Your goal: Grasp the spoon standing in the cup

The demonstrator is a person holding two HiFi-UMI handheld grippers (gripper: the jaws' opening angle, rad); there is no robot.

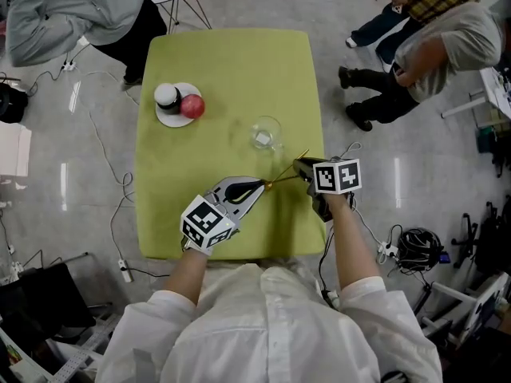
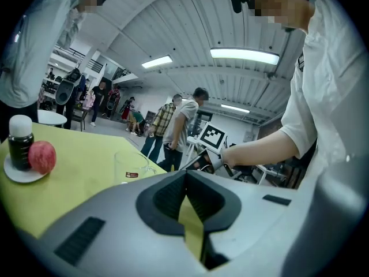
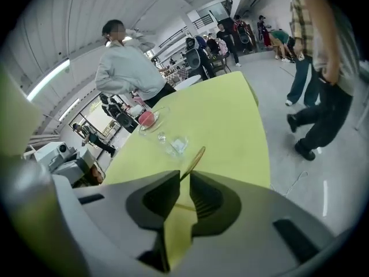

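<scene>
The thin gold spoon (image 1: 281,179) hangs above the green table (image 1: 231,62), spanning the gap between my two grippers. My left gripper (image 1: 262,187) is shut on the spoon's near-left end. My right gripper (image 1: 299,166) is shut on the other part. In the right gripper view the spoon (image 3: 196,156) pokes out past the closed right gripper (image 3: 185,175). In the left gripper view the spoon (image 2: 195,159) runs as a thin line from the left gripper (image 2: 185,172) toward the other hand. The clear glass cup (image 1: 266,132) stands behind them with nothing in it.
A white plate (image 1: 166,120) at the table's left carries a dark bottle (image 1: 166,96) and a red apple (image 1: 192,106). A person in grey (image 1: 56,14) sits at the far left. Others stand to the right (image 1: 423,46). Cables (image 1: 104,158) trail on the floor.
</scene>
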